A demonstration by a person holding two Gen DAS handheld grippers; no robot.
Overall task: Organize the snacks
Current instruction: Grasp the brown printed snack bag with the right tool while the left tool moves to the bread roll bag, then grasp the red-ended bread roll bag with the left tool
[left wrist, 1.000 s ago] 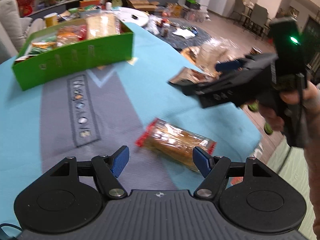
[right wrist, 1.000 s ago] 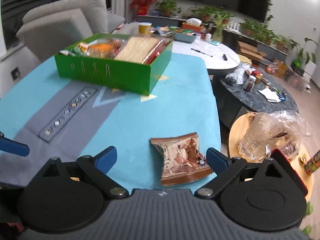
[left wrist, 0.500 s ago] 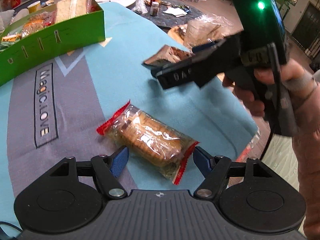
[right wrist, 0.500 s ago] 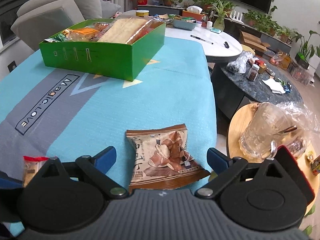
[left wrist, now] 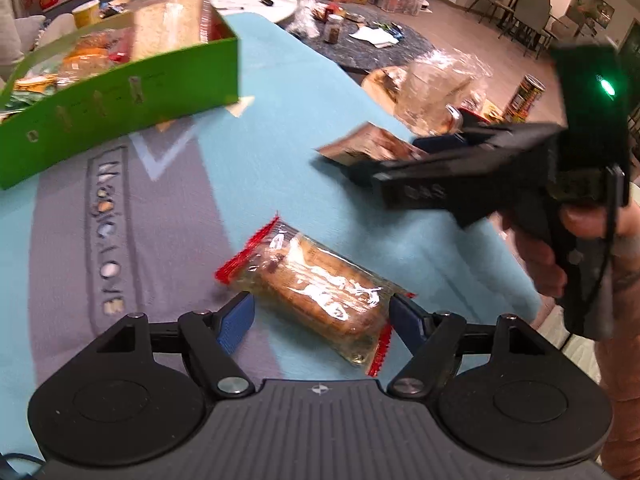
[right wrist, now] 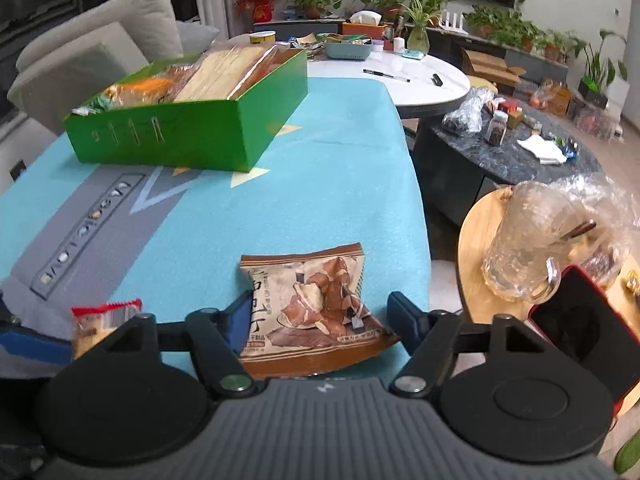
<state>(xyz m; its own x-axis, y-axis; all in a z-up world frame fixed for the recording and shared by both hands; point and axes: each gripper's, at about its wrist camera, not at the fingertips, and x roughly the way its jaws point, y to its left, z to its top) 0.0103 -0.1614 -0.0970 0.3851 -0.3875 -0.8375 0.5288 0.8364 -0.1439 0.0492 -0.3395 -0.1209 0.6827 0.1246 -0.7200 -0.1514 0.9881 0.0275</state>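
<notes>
Left tool (left wrist: 320, 316) gapes wide around a crinkly clear cracker pack (left wrist: 316, 292) lying on the soft blue bench (left wrist: 280, 128). Right tool (right wrist: 320, 320) straddles a glossy brown pouch (right wrist: 312, 308), blades open, gripping nothing. Green cardboard box (right wrist: 192, 128) sits far left.

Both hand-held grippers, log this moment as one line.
left hand-held gripper: open, straddling clear biscuit pack | right hand-held gripper: open, straddling brown snack packet | green box: partly filled
</notes>
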